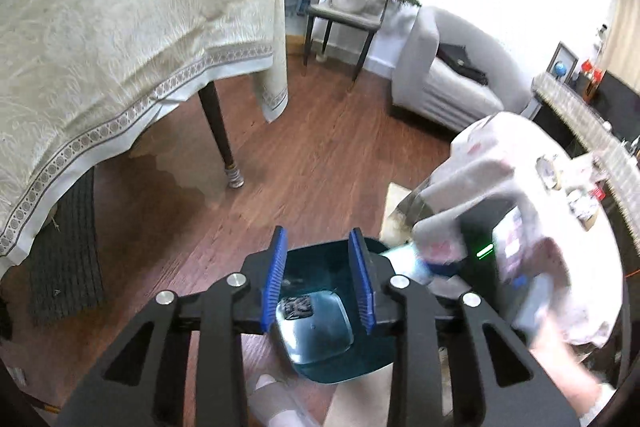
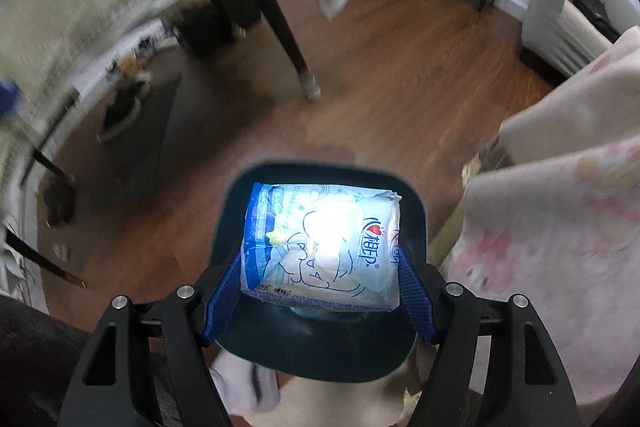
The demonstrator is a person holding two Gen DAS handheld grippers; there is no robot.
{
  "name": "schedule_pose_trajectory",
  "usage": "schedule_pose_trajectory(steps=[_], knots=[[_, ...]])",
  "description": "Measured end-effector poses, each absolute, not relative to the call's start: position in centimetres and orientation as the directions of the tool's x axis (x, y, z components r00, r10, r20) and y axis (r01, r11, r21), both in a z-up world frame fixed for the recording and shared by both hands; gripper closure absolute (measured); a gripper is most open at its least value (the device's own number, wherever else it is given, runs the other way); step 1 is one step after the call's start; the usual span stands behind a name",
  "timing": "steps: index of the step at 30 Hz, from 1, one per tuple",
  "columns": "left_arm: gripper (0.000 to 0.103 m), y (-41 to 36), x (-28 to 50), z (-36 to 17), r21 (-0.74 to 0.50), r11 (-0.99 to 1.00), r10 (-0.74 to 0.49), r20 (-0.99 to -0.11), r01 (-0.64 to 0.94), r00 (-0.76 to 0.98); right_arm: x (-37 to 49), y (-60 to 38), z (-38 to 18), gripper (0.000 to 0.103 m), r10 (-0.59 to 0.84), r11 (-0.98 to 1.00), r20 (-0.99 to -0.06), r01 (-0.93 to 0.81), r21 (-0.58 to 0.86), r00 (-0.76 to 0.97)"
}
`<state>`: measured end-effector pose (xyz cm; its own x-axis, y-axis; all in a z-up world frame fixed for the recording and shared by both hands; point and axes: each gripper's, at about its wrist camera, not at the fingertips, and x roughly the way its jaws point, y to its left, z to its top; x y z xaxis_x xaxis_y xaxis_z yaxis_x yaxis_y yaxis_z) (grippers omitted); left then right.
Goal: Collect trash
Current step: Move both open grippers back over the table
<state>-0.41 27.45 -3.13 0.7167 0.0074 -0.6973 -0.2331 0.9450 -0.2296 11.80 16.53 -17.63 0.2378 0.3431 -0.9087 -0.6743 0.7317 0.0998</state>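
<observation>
The tissue pack (image 2: 320,243) looks light, soft and slick in its plastic wrap, so a squeeze across its short sides suits it. The right gripper (image 2: 320,291) has its fingers clamped on exactly those sides, pointing steeply down over the open bin (image 2: 416,211). The left gripper (image 1: 318,279) hangs above the bin too, fingers apart and empty.

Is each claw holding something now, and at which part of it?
The right claw grips a blue-white wipes pack by its two side edges. The left claw holds nothing.
</observation>
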Motion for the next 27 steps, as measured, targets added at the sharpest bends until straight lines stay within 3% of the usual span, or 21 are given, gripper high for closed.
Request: schedule_pose_trajectory(steps=[3, 11, 20, 27], knots=[[0.07, 27.4, -0.6, -2.2, -0.239, 0.943, 0.006, -0.681, -0.23, 0.732, 11.6, 16.7, -19.5, 0.03, 0.288, 0.724, -0.934, -0.687, 0.066, 0.214], [0.07, 26.6, -0.6, -0.8, -0.24, 0.948, 0.001, -0.658, -0.21, 0.753, 11.1, 16.2, -20.8, 0.015, 0.23, 0.714, -0.952, -0.699, 0.023, 0.203], [0.07, 24.5, -0.4, 2.0, -0.199, 0.963, 0.028, -0.598, -0.181, 0.801, 9.2, 15.1, -14.2, 0.016, 0.388, 0.661, -0.89, -0.745, 0.088, 0.238], [0.067, 22.1, 0.6, 3.2, -0.131, 0.979, 0.056, -0.568, -0.158, 0.821, 7.5, 12.4, -7.3, 0.03, 0.481, 0.634, -0.811, -0.771, 0.06, 0.333]])
